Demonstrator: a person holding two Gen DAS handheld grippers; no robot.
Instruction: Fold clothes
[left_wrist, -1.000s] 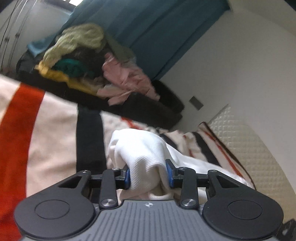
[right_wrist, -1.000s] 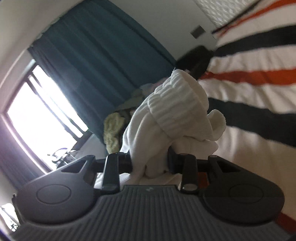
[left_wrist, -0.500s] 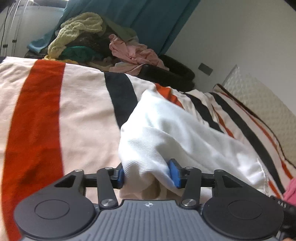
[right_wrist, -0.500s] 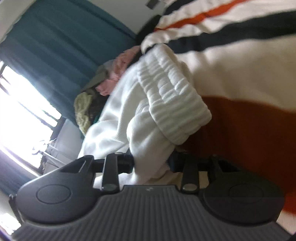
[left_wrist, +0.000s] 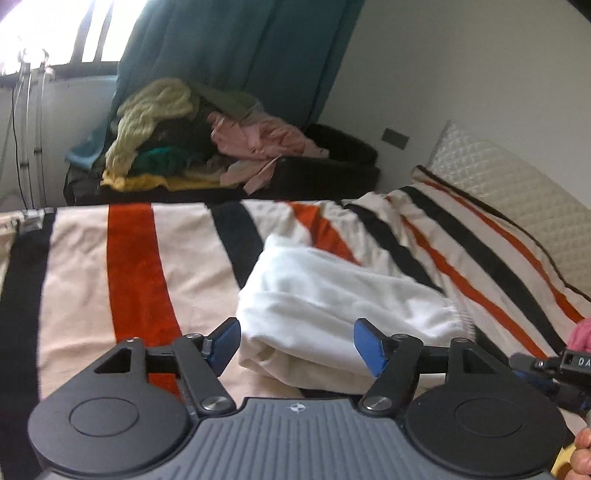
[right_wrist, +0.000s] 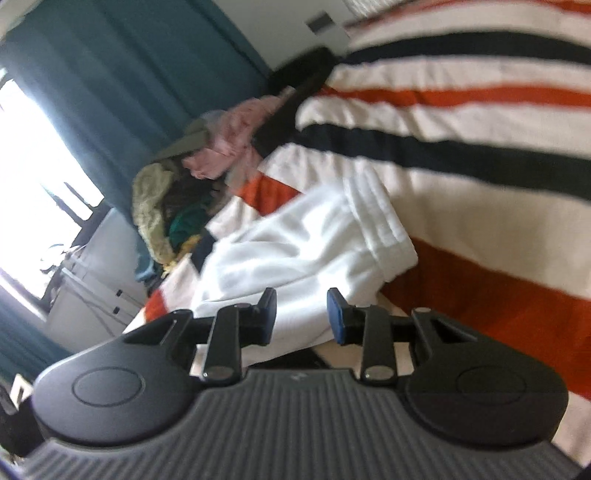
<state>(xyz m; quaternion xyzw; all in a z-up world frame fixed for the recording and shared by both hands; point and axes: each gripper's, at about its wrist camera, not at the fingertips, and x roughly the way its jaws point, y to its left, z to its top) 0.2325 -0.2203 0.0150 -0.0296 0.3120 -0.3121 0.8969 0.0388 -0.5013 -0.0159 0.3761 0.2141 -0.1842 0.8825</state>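
A white garment (left_wrist: 332, 295) lies folded in a loose bundle on the striped blanket (left_wrist: 129, 266). My left gripper (left_wrist: 297, 345) sits just short of its near edge. Its jaws are opening, and the blue pads (left_wrist: 369, 347) stand clear of the cloth on both sides. In the right wrist view the same white garment (right_wrist: 295, 251) rests on the blanket (right_wrist: 480, 295) with its ribbed hem toward the right. My right gripper (right_wrist: 302, 314) hovers at the garment's near edge. Its jaws are closing a little, with a gap between the pads and no cloth pinched.
A heap of unfolded clothes (left_wrist: 177, 147) sits on a black case beyond the bed's far edge, in front of a teal curtain (left_wrist: 240, 55). A quilted headboard (left_wrist: 517, 192) is at the right. A pink cloth (left_wrist: 580, 332) and a hand (left_wrist: 583, 450) show at the right border.
Both grippers have let go of the white garment, which has dropped from mid-air onto the blanket. The left jaws have spread wide, and both grippers have pulled back from the cloth.
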